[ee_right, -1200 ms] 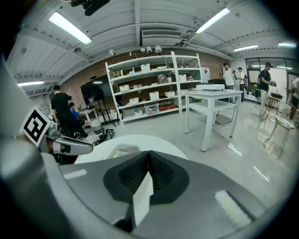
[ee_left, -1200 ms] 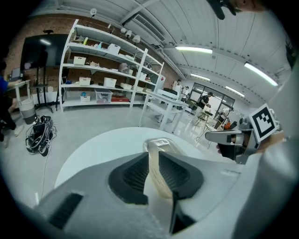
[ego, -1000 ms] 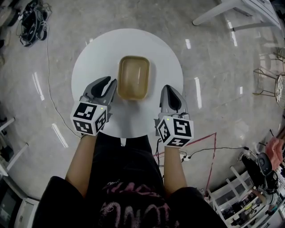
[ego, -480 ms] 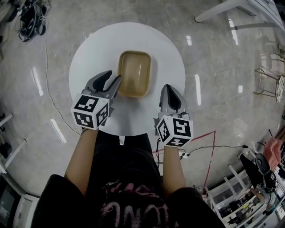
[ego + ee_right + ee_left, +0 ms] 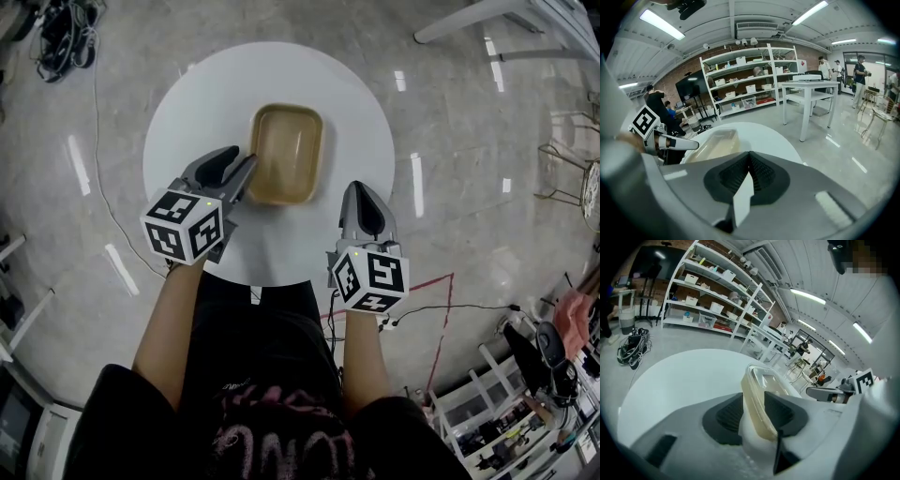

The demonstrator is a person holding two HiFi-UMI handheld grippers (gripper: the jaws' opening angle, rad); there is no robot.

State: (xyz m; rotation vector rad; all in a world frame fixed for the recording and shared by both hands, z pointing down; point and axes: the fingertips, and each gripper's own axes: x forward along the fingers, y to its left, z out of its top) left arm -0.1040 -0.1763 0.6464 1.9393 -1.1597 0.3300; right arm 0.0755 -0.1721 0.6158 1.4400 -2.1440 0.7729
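Since a second ago the left gripper (image 5: 240, 159) has swung a little to the right and pushed forward. The container (image 5: 286, 155) has gone with it, sitting slightly farther up the table (image 5: 202, 89) and turned a touch clockwise. The right gripper (image 5: 362, 190) has hardly shifted.

The left gripper's jaws are closed on the near left rim of the container, with the thin plastic wall pinched between the two dark ribbed pads (image 5: 729, 416). The container is a shallow, see-through, tan plastic tub with rounded corners. It lies near the middle of the round white table and stretches away from the jaws in the left gripper view (image 5: 761, 387).

The right gripper's jaws are pressed fully together with nothing between them (image 5: 749, 161). It hangs over the near right part of the table, just beside the container's right corner but clear of it.

The only printed marks are the black-and-white squares on the left cube (image 5: 183, 232) and the right cube (image 5: 370, 278). The pink lettering on the person's black top (image 5: 272, 441) is too blurred to read.

Around the table there is a glossy grey floor, a bundle of cables (image 5: 58, 39) and white shelves (image 5: 710, 301) holding boxes.
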